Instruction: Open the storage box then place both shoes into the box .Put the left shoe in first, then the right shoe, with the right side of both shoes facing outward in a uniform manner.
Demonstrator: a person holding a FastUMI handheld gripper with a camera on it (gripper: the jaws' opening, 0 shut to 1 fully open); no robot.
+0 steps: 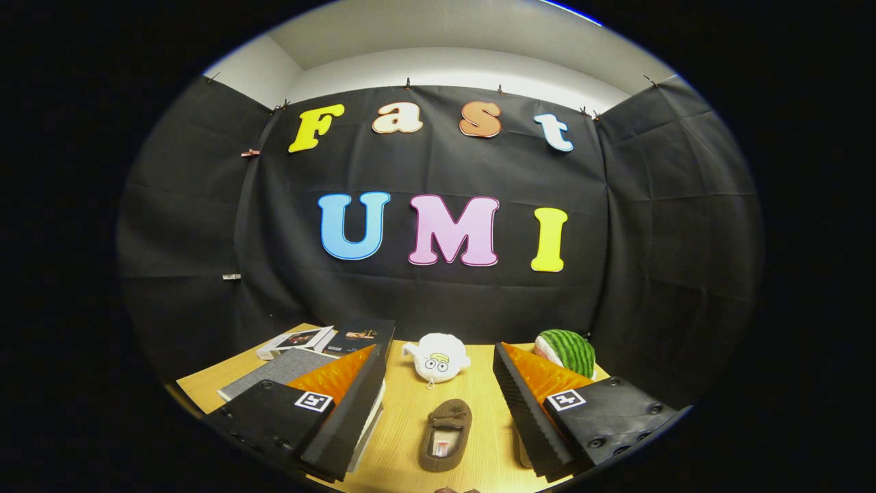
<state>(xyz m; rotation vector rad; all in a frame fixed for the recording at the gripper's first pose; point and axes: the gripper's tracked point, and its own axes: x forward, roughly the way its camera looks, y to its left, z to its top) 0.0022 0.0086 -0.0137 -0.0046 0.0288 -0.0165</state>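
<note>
Brown fuzzy slipper-style shoe (446, 434) lies on the light wooden tabletop (404, 438) in the lower middle of the frame, its toe pointing away from the camera and its opening, with a pale insole and a small label too small to make out, turned up. It sits in the gap between the two fingers of the hand-held gripper (441, 394), touching neither of them. At the very bottom of the frame, just below the shoe, a sliver of another brown thing (457, 490) is cut off, too little of it showing to tell what it is.

The hand-held gripper is spread wide and grasps nothing. Its left finger (352, 404) and right finger (523, 404) are black with ribbed pads on their inner faces, orange parts behind, and a square black-and-white marker on each.

Beyond the shoe, in the middle of the frame, a white plush toy with round eyes (436, 358) rests on the tabletop. To its right, a green striped watermelon-like plush (567, 351) is partly hidden behind the right finger. At the lower left, a grey flat mat or cover (280, 370), a white booklet (295, 340) and a dark book (361, 335) lie near the back edge, partly covered by the left finger. A pale edge (367, 428) shows under the left finger; what it belongs to cannot be told.
</note>
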